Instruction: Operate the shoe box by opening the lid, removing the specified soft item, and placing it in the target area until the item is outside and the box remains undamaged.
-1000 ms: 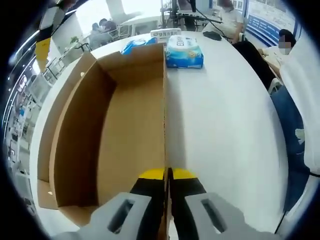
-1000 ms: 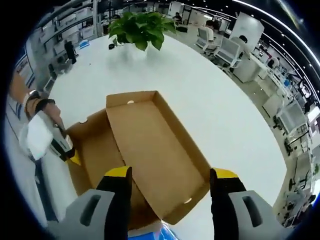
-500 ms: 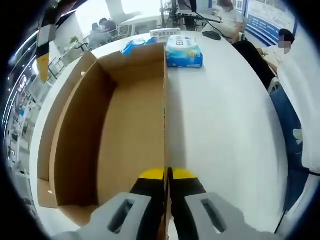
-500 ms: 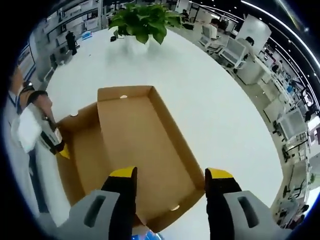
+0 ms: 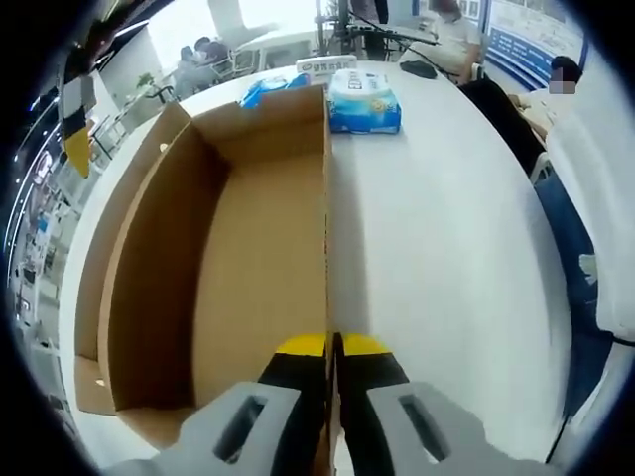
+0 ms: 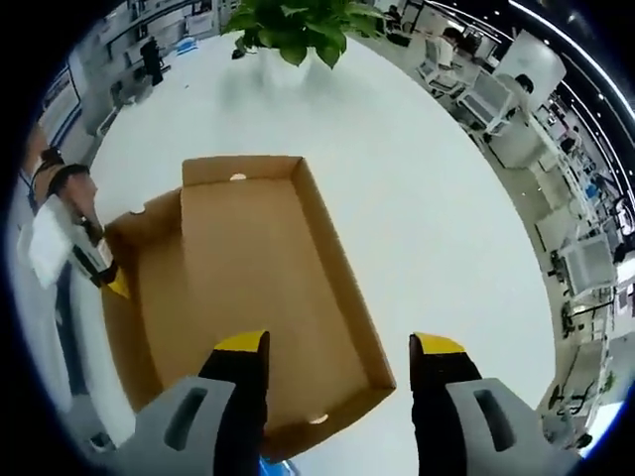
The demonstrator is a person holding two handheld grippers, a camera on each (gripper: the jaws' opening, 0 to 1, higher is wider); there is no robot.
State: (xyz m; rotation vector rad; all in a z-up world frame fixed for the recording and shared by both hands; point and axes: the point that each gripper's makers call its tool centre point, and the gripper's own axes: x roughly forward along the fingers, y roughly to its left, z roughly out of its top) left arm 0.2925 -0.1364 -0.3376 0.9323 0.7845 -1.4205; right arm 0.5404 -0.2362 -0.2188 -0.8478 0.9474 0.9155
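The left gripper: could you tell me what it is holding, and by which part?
The left gripper is shut on the shoe box's near side wall, at its top edge.

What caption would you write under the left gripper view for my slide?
Left hand-held gripper shut on the wall of the open cardboard box, blue tissue pack beyond on the white table.

Potted plant point(image 6: 293, 22) (perhaps leafy), table point(image 6: 417, 198)

shoe box point(image 5: 258, 248): plain brown cardboard, matt
table point(image 5: 437, 228): smooth white top, faintly glossy
tissue pack point(image 5: 364, 101): shiny plastic wrap, printed
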